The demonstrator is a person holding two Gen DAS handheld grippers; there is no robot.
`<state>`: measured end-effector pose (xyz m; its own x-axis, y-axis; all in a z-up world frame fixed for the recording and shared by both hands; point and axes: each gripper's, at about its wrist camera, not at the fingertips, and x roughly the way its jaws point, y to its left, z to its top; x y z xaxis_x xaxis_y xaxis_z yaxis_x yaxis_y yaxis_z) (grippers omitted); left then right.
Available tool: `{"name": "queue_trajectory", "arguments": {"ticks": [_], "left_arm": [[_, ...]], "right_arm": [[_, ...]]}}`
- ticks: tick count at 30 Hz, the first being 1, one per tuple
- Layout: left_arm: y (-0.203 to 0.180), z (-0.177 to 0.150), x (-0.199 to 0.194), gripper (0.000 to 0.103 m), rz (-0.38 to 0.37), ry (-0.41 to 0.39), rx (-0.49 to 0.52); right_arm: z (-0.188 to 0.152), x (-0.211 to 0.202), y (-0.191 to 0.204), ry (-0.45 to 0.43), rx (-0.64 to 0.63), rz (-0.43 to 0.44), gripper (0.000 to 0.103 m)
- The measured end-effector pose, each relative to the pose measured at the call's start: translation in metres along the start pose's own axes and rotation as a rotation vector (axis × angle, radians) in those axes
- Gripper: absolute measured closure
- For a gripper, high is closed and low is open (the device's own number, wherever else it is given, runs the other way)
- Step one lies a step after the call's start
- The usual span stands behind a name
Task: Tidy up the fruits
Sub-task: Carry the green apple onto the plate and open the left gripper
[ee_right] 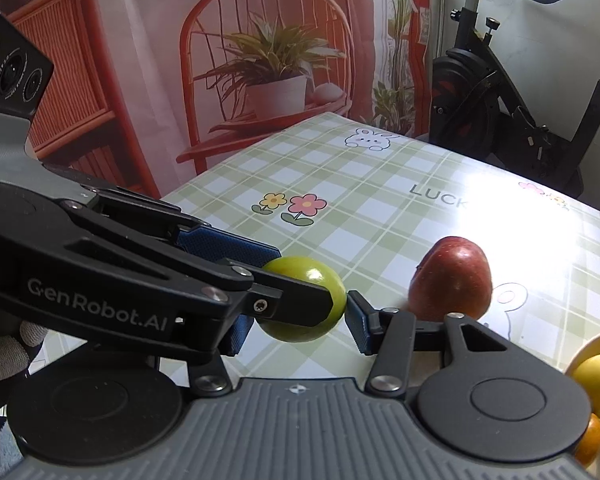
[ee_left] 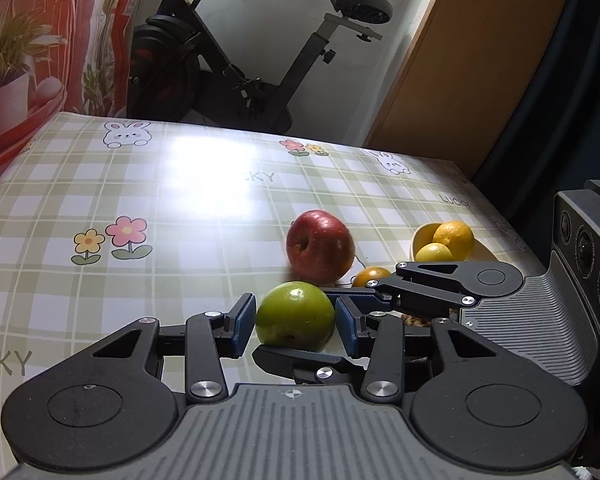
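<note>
Left wrist view has both grippers, left gripper [ee_left: 295,322] and right gripper [ee_right: 296,326], clamped on the green apple [ee_left: 296,315], probably mid-handover, so one should let go next.

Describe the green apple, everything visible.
The green apple is round, glossy yellow-green, with small brown blemishes near its base. It sits between both grippers' blue-padded jaws: the left gripper brackets its sides, and the right gripper meets it crosswise. Whether it rests on the checked tablecloth is unclear. The red apple lies behind.
</note>
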<state>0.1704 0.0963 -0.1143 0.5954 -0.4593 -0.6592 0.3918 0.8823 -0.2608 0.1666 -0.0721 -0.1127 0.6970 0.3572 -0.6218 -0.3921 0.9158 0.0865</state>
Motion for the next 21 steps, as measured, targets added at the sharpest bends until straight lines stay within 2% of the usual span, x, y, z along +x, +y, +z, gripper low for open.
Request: {"name": "queue_trajectory", "arguments": {"ticks": [7,21], "left_arm": [[-0.053,0.009,-0.002,0.057,-0.008,-0.042,0.055],[-0.155,0.022,0.017,0.057,-0.044,-0.042,0.207]], "right_arm": [[-0.008,-0.05,-0.017,-0.063,0.013,-0.055,0.051],[-0.038,-0.133,-0.073,-0.168,0.099,-0.136,0.051]]}}
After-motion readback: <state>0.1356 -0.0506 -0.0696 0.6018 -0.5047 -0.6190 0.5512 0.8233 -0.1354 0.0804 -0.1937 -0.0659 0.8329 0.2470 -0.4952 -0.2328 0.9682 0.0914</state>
